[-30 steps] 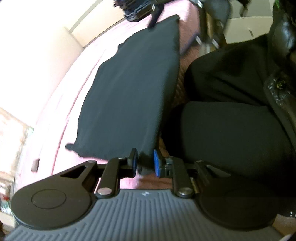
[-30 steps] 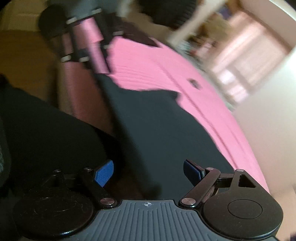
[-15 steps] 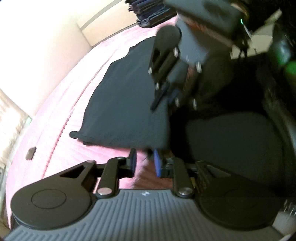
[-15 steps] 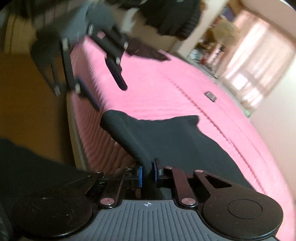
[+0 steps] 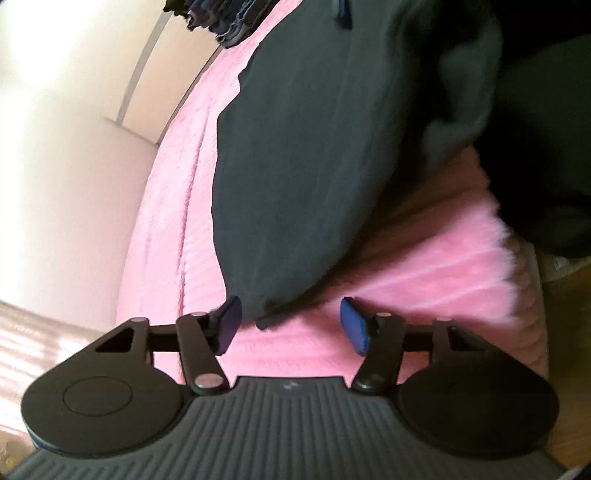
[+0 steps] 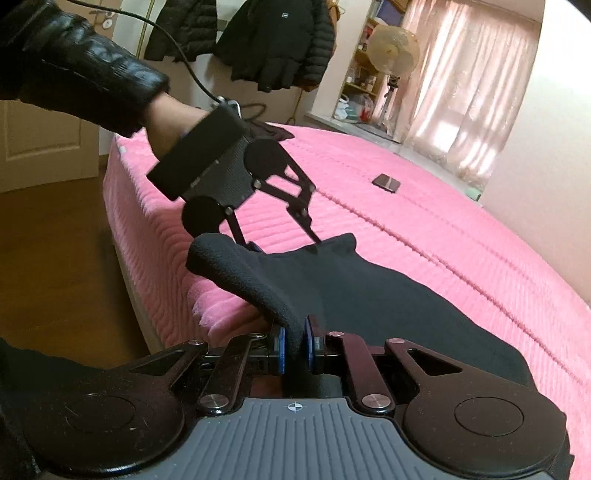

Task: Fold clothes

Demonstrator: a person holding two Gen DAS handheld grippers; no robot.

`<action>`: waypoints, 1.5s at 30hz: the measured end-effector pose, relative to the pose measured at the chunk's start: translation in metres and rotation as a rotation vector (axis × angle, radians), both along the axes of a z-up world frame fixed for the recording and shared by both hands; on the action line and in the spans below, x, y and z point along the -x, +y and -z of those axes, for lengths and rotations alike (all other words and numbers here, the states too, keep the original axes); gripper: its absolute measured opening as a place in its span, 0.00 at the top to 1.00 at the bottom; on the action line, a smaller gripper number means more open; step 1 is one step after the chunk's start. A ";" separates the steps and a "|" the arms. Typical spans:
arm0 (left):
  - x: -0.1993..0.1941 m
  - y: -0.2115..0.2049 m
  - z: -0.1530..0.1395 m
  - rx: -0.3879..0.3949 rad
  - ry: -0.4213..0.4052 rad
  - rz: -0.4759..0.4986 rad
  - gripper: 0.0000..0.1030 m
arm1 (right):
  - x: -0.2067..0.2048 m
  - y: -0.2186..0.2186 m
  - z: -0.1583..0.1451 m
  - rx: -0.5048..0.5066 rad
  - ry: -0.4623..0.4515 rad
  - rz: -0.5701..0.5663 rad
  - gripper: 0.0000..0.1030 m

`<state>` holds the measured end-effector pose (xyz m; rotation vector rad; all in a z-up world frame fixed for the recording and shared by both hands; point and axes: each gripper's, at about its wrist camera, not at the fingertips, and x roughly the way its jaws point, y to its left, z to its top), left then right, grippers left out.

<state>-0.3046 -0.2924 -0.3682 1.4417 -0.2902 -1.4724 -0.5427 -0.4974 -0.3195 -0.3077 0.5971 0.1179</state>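
Note:
A dark garment (image 5: 314, 166) lies flat on the pink bed cover (image 5: 424, 295), close to the bed's side edge. My left gripper (image 5: 291, 326) is low over one corner of it. Its jaws are opening, and the corner's tip lies between the blue pads without being pressed. In the right wrist view my right gripper (image 6: 294, 349) is shut on the near edge of the garment (image 6: 369, 295), and a lifted ridge of cloth runs away from it. The same view shows the left gripper (image 6: 286, 245) at the far corner, held by a hand in a black sleeve.
A small dark flat object (image 6: 386, 182) lies on the bed (image 6: 406, 221) farther in. A pile of dark clothes (image 5: 221, 18) sits at the bed's far end. Wooden floor (image 6: 55, 258) runs along the bed's side. Jackets (image 6: 273, 44), a fan (image 6: 393, 51) and curtains stand behind.
The right gripper went from open to shut on the garment's near edge and lifted it. The left gripper swung across to the other corner and its jaws widened.

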 end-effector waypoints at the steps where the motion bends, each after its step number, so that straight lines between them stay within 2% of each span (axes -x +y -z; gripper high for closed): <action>1: -0.003 -0.004 0.002 -0.009 -0.004 0.020 0.54 | 0.004 0.000 -0.002 -0.007 -0.003 0.001 0.91; 4: -0.007 -0.013 0.012 -0.029 -0.039 0.088 0.62 | 0.010 -0.003 -0.005 -0.032 -0.020 0.009 0.91; 6: -0.008 -0.018 0.015 -0.038 -0.062 0.109 0.74 | 0.013 -0.008 -0.006 -0.060 -0.034 0.024 0.91; 7: -0.009 -0.021 0.016 -0.041 -0.067 0.106 0.85 | 0.016 -0.011 -0.008 -0.077 -0.044 0.035 0.91; 8: -0.009 -0.024 0.014 -0.043 -0.067 0.100 0.90 | 0.021 -0.014 -0.011 -0.099 -0.060 0.048 0.92; 11: -0.009 -0.031 -0.004 -0.023 -0.034 0.066 0.91 | 0.041 -0.029 -0.020 -0.191 -0.123 0.100 0.95; 14: -0.003 -0.046 -0.045 0.042 0.014 0.032 0.92 | 0.068 -0.052 -0.031 -0.286 -0.209 0.196 0.95; 16: 0.007 -0.065 -0.074 0.091 0.010 0.043 0.92 | 0.094 -0.066 -0.040 -0.327 -0.275 0.288 0.96; 20: 0.040 -0.121 -0.122 0.163 -0.016 0.106 0.92 | 0.146 -0.098 -0.048 -0.419 -0.380 0.491 0.96; 24: 0.088 -0.192 -0.147 0.177 -0.030 0.210 0.92 | 0.190 -0.143 -0.026 -0.607 -0.436 0.724 0.97; 28: 0.133 -0.267 -0.128 0.107 -0.030 0.308 0.92 | 0.221 -0.181 0.012 -0.804 -0.435 0.914 0.97; 31: 0.161 -0.317 -0.093 0.026 -0.016 0.336 0.92 | 0.241 -0.201 0.041 -0.955 -0.428 1.020 0.97; 33: 0.177 -0.346 -0.063 -0.037 -0.014 0.341 0.92 | 0.253 -0.207 0.053 -1.020 -0.433 1.053 0.97; 35: 0.187 -0.362 -0.038 -0.081 -0.031 0.354 0.92 | 0.261 -0.206 0.054 -1.024 -0.435 1.060 0.97; 37: 0.192 -0.373 -0.027 -0.097 -0.025 0.365 0.92 | 0.266 -0.202 0.051 -1.020 -0.436 1.063 0.97; 42: 0.198 -0.382 -0.029 -0.083 0.016 0.398 0.92 | 0.264 -0.200 0.053 -1.054 -0.453 1.096 0.97; 45: 0.198 -0.394 -0.018 -0.097 0.042 0.388 0.92 | 0.260 -0.200 0.054 -1.084 -0.474 1.117 0.96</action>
